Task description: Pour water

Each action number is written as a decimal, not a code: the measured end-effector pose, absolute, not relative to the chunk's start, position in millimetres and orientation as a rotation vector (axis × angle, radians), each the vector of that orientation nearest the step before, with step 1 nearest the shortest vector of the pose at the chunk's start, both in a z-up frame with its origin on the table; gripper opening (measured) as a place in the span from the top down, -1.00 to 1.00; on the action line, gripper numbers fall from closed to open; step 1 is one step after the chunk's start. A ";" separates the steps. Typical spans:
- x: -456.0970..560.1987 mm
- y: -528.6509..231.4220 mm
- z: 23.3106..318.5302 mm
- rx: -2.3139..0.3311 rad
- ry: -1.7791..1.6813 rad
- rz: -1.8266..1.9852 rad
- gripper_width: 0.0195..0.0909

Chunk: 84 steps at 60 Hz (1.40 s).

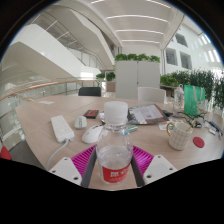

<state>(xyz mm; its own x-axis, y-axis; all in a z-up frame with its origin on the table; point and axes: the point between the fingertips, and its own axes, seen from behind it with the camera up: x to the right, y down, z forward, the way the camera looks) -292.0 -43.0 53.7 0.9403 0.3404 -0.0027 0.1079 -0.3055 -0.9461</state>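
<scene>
Claw (113,160) clamped on bottle (114,143) — cup (179,134) right, mouse (92,133) left, table (40,118).

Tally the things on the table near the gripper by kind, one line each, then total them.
Water bottle, standing between the gripper fingers: 1
Cup: 1
Computer mouse: 1
Flat white box: 1
Red disc: 1
Total: 5; the far clutter is too small to sort.

Clear plastic water bottle (114,150) with white cap and red label; claw (113,166) white with magenta pads; pale beige counter (40,120); white rectangular box (62,128); small red round disc (198,142).
</scene>
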 end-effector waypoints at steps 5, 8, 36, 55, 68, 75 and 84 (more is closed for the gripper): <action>-288.0 -38.9 49.7 -1.892 -0.297 0.227 0.16; -288.4 -40.1 51.2 -1.885 -0.302 0.221 0.27; -287.9 0.2 138.7 -1.836 -0.081 0.575 0.61; -201.6 88.7 178.2 -1.612 1.129 1.669 0.61; -178.9 116.4 198.2 -1.167 1.579 2.137 0.61; -168.3 121.3 210.6 -1.034 1.611 2.213 0.61; -165.5 123.2 210.7 -1.014 1.646 2.239 0.61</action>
<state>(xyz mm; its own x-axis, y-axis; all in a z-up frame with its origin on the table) -165.5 123.2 210.7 -0.7503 -0.2399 -0.6161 -0.5166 -0.3688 0.7727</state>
